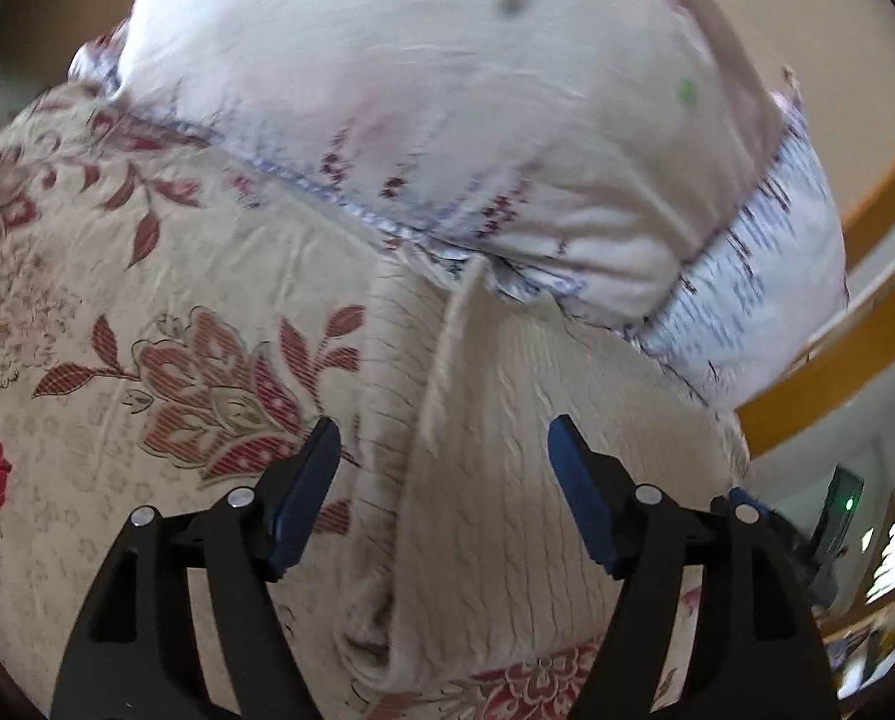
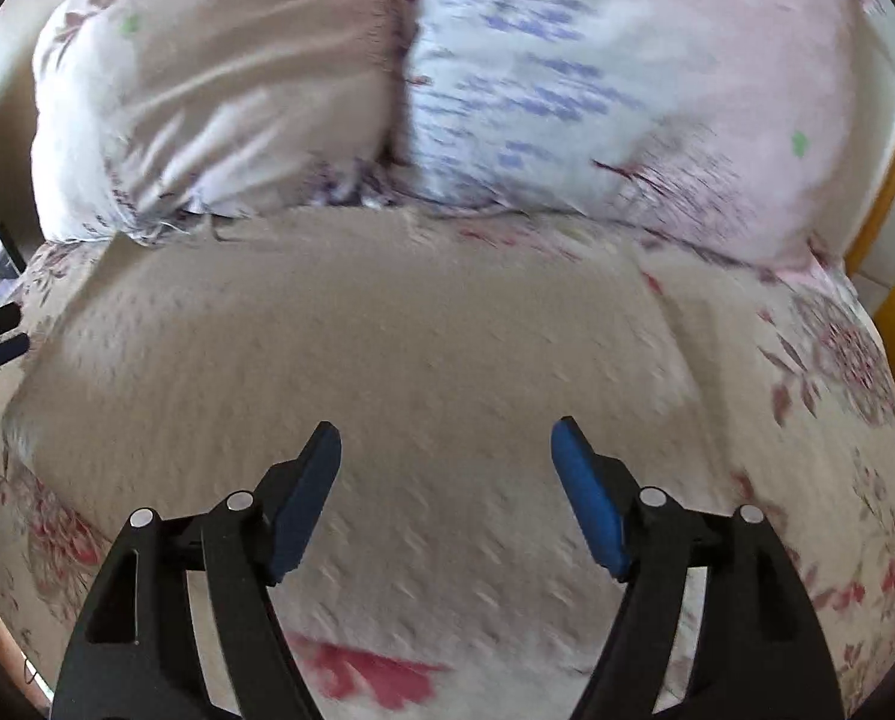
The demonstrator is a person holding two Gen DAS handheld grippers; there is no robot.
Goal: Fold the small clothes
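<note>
A cream knitted garment lies on a floral bedspread, with a raised fold running up its middle. My left gripper is open just above it, jaws apart over the fold, holding nothing. In the right wrist view the same cream knit lies spread wide and flat across the bed. My right gripper is open above its near part and empty. The left gripper's fingertips show at the far left edge of the right wrist view.
Two pale patterned pillows lie side by side just beyond the garment; one fills the top of the left wrist view. A wooden bed frame runs along the right. The floral bedspread surrounds the garment.
</note>
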